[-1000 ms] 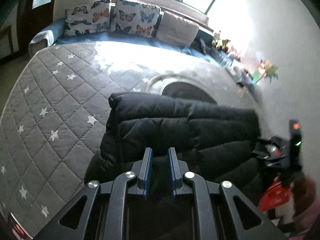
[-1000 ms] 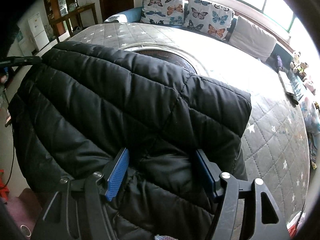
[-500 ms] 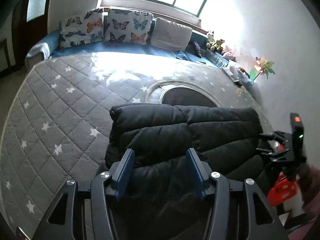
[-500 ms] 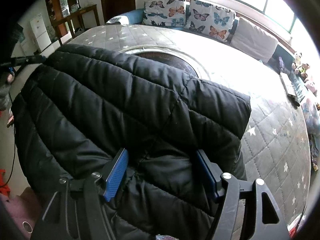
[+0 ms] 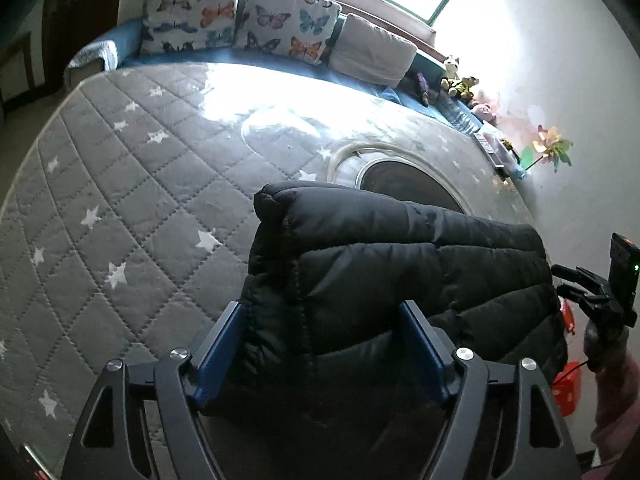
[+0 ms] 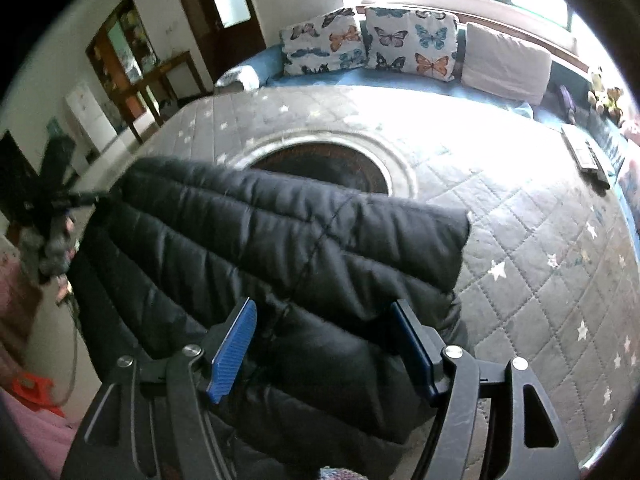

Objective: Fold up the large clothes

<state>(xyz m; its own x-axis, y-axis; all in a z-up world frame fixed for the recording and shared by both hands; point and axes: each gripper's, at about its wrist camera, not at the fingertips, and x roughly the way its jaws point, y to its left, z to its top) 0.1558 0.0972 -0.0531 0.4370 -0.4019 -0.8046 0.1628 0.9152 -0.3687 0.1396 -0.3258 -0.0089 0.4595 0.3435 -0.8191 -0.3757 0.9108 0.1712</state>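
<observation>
A black puffer jacket [image 5: 400, 248] lies folded in a thick bundle at the near edge of the bed, also seen in the right wrist view [image 6: 280, 232]. My left gripper [image 5: 320, 308] hovers over the jacket's left end. Its jaws are opening and stand wide, with jacket fabric between the blue pads but not pinched. My right gripper [image 6: 324, 305] is open above the jacket's right end, its pads apart and clear of the fabric. Each gripper shows at the edge of the other's view: the right gripper [image 5: 600, 292] and the left gripper [image 6: 52, 200].
The grey quilted bedcover [image 5: 140, 184] with white stars and a dark round patch [image 6: 324, 168] stretches beyond the jacket. Butterfly pillows [image 6: 368, 44] line the far side under a window. A remote [image 6: 586, 154] lies at the right. A red object [image 5: 566, 388] sits on the floor.
My left gripper's jaws went from nearly shut to wide apart, letting go of the jacket. My right gripper rose and drew back a little, its jaws still open.
</observation>
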